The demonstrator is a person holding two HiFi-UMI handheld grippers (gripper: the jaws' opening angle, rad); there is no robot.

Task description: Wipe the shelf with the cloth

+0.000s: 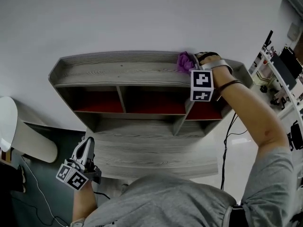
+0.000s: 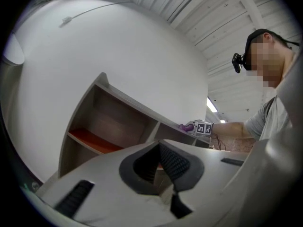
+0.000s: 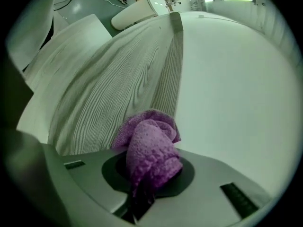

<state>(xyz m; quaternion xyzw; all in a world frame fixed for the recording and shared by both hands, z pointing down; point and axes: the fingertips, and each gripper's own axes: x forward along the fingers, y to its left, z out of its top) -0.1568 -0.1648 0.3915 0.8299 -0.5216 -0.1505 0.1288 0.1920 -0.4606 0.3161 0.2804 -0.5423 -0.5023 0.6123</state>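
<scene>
Cloth [image 3: 151, 150]: purple, bunched, lying on the top board of the shelf [image 1: 118, 70] at its right end, just beside the wall [image 1: 142, 18].
Right hand-held gripper [image 3: 149, 174]: clenched on the cloth's wadded middle, with loose folds spilling ahead of the jaws.
Left hand-held gripper [image 2: 158, 167]: low at the person's side, well apart from the shelf, jaws together on nothing.
Handling: looks soft, light and limp, and probably drags on the grain. A deep hold on the wad suits it, leaving folds free to touch the board.
</scene>
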